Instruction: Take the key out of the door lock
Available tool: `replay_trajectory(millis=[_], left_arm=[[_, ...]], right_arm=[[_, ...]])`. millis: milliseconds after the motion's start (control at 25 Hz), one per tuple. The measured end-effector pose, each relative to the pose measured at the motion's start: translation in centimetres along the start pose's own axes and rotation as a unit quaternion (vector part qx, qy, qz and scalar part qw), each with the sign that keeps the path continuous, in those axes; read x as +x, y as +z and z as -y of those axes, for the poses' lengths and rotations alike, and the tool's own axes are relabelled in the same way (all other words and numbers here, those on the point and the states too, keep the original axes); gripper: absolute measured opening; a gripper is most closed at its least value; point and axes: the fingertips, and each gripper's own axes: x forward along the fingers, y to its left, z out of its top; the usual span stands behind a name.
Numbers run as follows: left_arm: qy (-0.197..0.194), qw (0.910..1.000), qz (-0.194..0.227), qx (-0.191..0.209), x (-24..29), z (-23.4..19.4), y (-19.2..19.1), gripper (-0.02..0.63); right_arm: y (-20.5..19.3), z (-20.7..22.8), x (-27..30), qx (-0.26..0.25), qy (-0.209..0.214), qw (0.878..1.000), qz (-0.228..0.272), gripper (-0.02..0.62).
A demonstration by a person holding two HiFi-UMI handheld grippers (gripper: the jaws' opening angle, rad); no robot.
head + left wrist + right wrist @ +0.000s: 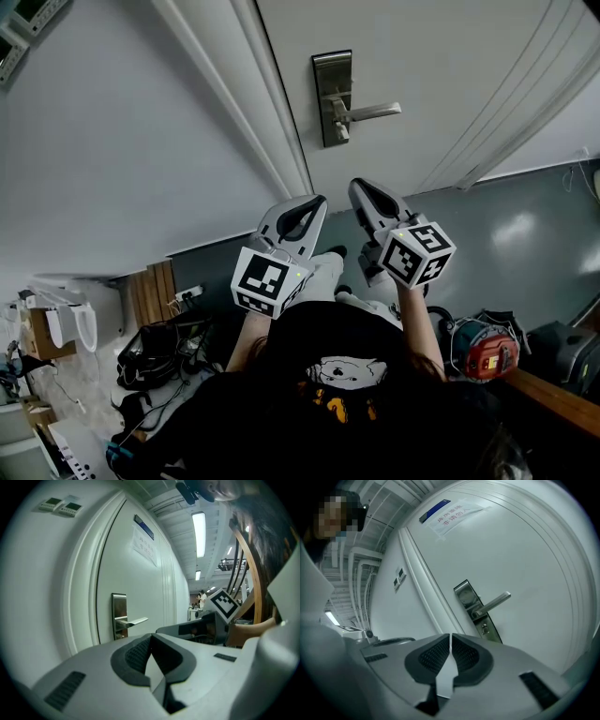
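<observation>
Both grippers were held up in front of the person's chest, side by side, noses aimed at the door [450, 66] and well short of it. The left gripper [315, 202] leaned toward the right, and the right gripper [360, 187] leaned toward the left. Their tips were near each other but apart. A bare forearm [418, 328] ran down from the right gripper's marker cube [416, 251]. The left marker cube [270, 279] sat lower and closer to the body.

Jaws:
- Left gripper: pads pressed together with nothing between them.
- Right gripper: the same, pads together and empty.

Neither gripper touched the lock.

The key [485, 629] looked like a small bright stub poking out of the lock plate [330, 70], just under the lever handle [375, 112]. It was too small to confirm its shape. The plate was on the door near the frame edge, and the lever lay horizontal, pointing away from the frame.

Counts:
- 2 grippers
- 2 marker cubes
- 1 door
- 1 lock plate
- 1 lever handle
- 1 key-like stub
- 1 paper notice [457, 517] taped high on the door
- 1 blue sign [434, 509] just above the notice
- 2 small wall panels [61, 506] beside the frame

A red-and-grey device [487, 352] sat on the grey floor at the person's right.
</observation>
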Motion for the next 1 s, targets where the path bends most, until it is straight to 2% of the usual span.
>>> replay_trajectory(millis=[400,560,680,800,1000], left_arm=[[-0.006,0.9999,-0.008,0.005,2.1,-2.1,-0.3,0.006],[-0.012,0.9998,-0.012,0.012,3.0,-2.7,-0.2,0.006],[-0.016,0.9997,-0.014,0.011,3.7,-3.1,-0.4,0.006],[-0.017,0.9996,-0.017,0.010,4.3,-3.7,-0.7,0.005],[-0.015,0.9996,-0.022,0.007,5.0,-4.8,-1.3,0.006]], right_arm=[[-0.5,4.4,4.8,0.003,-0.031,0.999,-0.023,0.006],[-0.8,6.5,6.5,0.021,-0.042,0.998,-0.032,0.006],[-1.0,7.8,7.7,0.048,-0.044,0.997,-0.034,0.009],[-1.4,8.8,8.8,0.087,-0.037,0.995,-0.036,0.066],[-1.8,10.6,10.2,0.190,-0.038,0.981,-0.014,0.077]])
